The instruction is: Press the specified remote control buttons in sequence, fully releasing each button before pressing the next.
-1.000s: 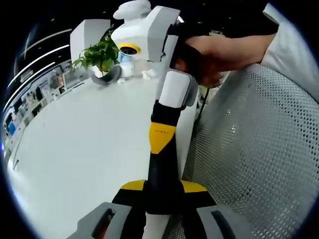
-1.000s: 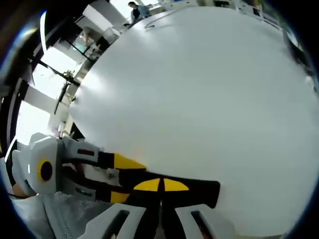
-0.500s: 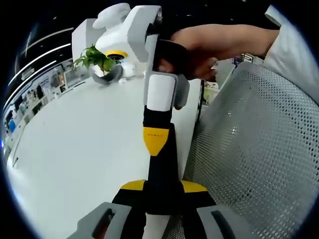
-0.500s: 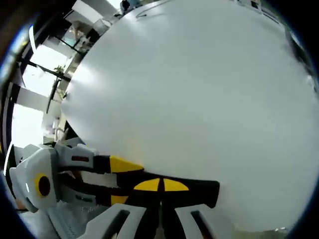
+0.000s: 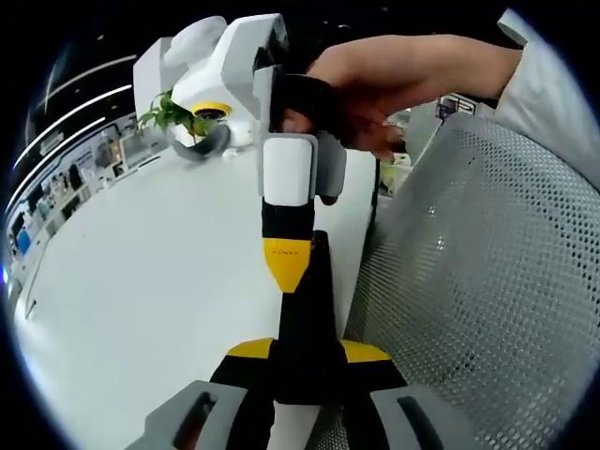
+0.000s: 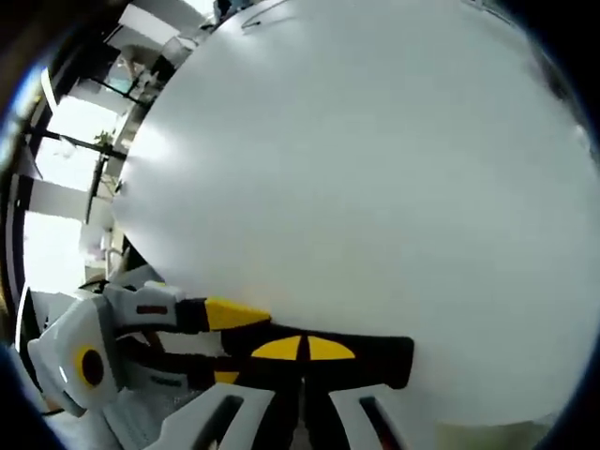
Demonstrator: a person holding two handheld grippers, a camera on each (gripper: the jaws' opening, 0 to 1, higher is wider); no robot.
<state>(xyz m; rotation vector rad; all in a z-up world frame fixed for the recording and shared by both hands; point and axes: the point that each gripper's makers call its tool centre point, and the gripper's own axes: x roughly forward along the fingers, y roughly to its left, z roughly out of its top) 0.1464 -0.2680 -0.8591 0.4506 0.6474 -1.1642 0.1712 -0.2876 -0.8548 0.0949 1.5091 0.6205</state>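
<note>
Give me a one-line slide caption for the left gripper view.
Left tongs closed on a black remote, right tongs touching it, above a white table beside a mesh chair.

No text can be read; small dark marks are printed on the yellow tip of the right gripper (image 5: pixel 286 267) in the left gripper view, but they are too small to be made out; a red mark is seen on the grey body of the left gripper (image 6: pixel 234 342) in the right gripper view, also illegible; shelves at the far edge of the room are too blurred for any signs to be read.
</note>
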